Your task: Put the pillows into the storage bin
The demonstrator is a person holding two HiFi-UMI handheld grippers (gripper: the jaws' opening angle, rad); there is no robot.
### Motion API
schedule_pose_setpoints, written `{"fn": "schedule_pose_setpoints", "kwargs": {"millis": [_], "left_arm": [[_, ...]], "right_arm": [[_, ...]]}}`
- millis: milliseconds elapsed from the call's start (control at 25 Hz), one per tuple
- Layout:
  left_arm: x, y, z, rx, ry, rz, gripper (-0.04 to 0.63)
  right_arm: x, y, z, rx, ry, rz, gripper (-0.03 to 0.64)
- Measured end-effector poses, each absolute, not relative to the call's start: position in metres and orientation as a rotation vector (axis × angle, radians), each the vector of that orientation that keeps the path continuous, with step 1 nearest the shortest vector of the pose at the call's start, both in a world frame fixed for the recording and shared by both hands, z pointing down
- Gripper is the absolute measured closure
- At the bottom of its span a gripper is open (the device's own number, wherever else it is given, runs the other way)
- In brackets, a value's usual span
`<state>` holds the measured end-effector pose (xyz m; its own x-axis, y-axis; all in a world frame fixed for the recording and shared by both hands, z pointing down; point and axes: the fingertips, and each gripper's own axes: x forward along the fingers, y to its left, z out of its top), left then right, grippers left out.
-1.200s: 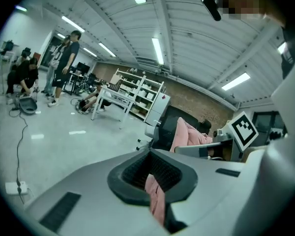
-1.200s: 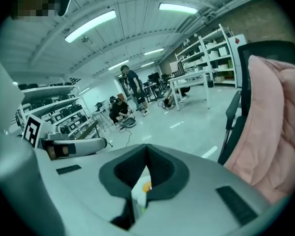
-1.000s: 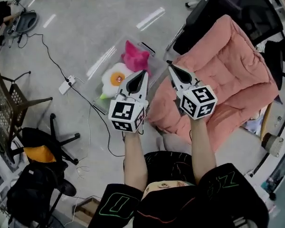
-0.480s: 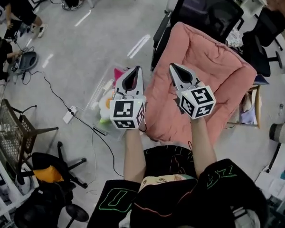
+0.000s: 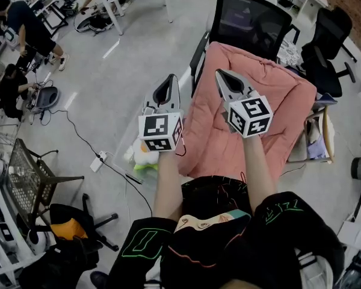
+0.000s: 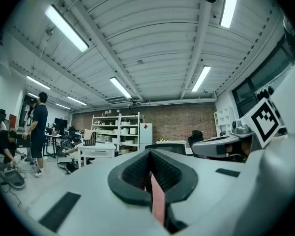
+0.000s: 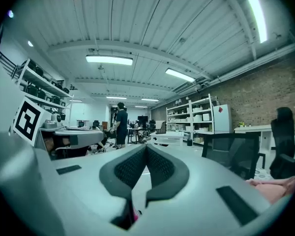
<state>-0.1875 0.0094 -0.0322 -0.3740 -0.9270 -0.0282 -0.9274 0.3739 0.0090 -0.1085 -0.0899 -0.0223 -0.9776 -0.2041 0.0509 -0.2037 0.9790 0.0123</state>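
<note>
In the head view both grippers are held up side by side, pointing away from me. My left gripper [image 5: 170, 77] is shut and empty, and so is my right gripper [image 5: 219, 72]. A big pink cushion [image 5: 271, 110] lies on a chair seat under and beyond the right gripper. The clear storage bin [image 5: 132, 168] stands on the floor, mostly hidden by my left gripper and forearm. A white flower pillow [image 5: 145, 156] shows in it. In the left gripper view the left gripper [image 6: 149, 152] has its jaws together; in the right gripper view the right gripper [image 7: 146, 147] does too.
A black office chair [image 5: 253, 20] stands behind the cushion, with another [image 5: 328, 35] to the right. A power strip [image 5: 97, 161] and its cable lie on the floor at left. A wire basket [image 5: 24, 179] and a black chair [image 5: 66, 221] stand lower left. People [image 5: 24, 32] work far left.
Both grippers have risen and now point out level over the room. The bin has slid under my left gripper and arm; the magenta pillow in it is hidden. Both jaws stayed shut.
</note>
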Motion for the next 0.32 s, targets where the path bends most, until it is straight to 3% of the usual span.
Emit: {"fn": "schedule_pose_setpoints", "kwargs": {"millis": [320], "left_arm": [[-0.204, 0.016, -0.042, -1.662, 2.619, 0.003, 0.601]], "right_arm": [[-0.115, -0.096, -0.037, 0.308, -3.105, -0.035, 0.615]]}}
